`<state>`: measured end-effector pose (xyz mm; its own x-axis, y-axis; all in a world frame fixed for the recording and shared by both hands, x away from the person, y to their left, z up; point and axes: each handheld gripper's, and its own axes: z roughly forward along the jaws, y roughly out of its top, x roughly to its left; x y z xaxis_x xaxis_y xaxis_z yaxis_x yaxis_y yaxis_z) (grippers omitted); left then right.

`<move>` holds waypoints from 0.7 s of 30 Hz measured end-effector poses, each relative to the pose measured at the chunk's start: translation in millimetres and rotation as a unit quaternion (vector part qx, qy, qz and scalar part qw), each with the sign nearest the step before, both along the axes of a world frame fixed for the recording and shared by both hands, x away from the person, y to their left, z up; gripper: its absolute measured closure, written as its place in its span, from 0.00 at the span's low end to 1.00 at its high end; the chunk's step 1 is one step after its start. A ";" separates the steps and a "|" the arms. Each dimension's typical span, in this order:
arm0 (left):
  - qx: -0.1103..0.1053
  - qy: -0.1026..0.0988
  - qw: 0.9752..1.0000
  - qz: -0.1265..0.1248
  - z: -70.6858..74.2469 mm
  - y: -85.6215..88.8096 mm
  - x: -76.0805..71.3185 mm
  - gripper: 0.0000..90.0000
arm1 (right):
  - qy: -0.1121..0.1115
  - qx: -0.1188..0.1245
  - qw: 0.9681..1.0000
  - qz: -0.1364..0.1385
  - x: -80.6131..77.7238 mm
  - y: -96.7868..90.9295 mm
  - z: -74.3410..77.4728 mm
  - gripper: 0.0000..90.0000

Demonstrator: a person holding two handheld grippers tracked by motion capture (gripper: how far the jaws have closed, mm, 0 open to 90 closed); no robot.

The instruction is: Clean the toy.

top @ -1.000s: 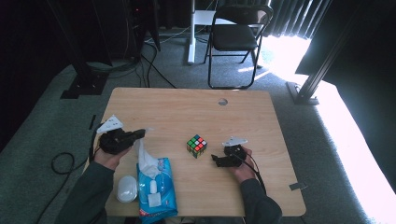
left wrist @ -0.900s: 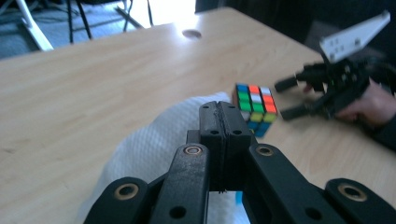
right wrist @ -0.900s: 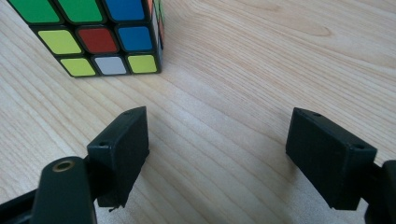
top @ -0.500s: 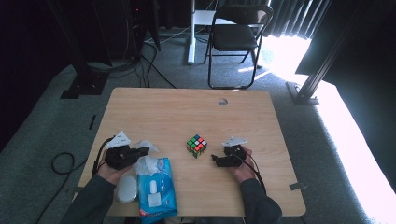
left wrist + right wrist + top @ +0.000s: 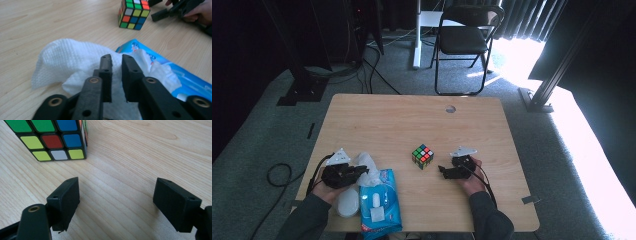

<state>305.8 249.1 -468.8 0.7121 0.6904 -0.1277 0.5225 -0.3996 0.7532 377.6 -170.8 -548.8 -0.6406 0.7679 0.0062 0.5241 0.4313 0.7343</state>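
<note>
One crumpled white wipe (image 5: 75, 62) pokes from the blue pack (image 5: 381, 200); left gripper (image 5: 116, 63) fingers, just parting, have released it; right gripper (image 5: 116, 195) fingers gape, empty.

The high view looked down from above the light wooden table (image 5: 382, 125); both gripper views sat low and close, sharing the multicoloured puzzle cube (image 5: 133, 13).

White dimpled wipe (image 5: 67, 56), blue wipe packet (image 5: 382, 200), multicoloured cube (image 5: 423, 156) (black-edged squares)
</note>
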 end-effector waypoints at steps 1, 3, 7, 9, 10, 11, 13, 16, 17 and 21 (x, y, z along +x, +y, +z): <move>0.002 0.002 1.000 0.000 -1.0 0.2 0.3 0.82 | 0.000 0.000 1.000 0.000 0.0 0.0 0.0 0.23; 0.004 0.006 1.000 0.001 -3.8 0.3 1.1 0.79 | 0.000 0.000 1.000 0.000 0.0 0.0 0.0 0.23; 0.005 0.012 1.000 0.002 -9.2 0.0 2.2 0.71 | 0.000 0.000 1.000 0.000 0.1 0.0 0.0 0.23; 0.004 0.014 1.000 0.003 -10.7 -0.1 2.7 0.66 | 0.000 0.000 1.000 0.000 0.1 -0.1 0.0 0.23; 0.005 0.016 1.000 0.004 -11.5 -0.3 3.1 0.64 | 0.000 0.000 1.000 0.001 0.2 0.0 0.0 0.23; 0.005 0.017 1.000 0.006 -12.5 -0.4 3.4 0.62 | 0.000 0.000 1.000 0.001 0.2 0.0 0.0 0.23; -0.001 0.021 1.000 0.006 -14.1 0.2 4.8 0.57 | 0.000 0.000 1.000 0.001 0.2 -0.1 0.0 0.23; -0.007 0.025 1.000 0.003 -16.1 0.6 6.9 0.52 | 0.000 0.000 1.000 0.001 0.3 0.0 0.0 0.23; -0.007 0.027 1.000 0.003 -17.1 0.4 7.8 0.51 | 0.000 0.000 1.000 0.001 0.4 -0.1 -0.1 0.23; -0.013 0.040 0.999 0.003 -21.0 0.2 11.5 0.46 | 0.000 0.000 1.000 0.001 0.4 0.0 -0.1 0.23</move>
<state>317.3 249.3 -489.7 0.6954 0.6896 -0.2022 0.5831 -0.3770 0.7196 378.0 -170.9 -548.9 -0.6427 0.7661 0.0061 0.5226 0.4325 0.7347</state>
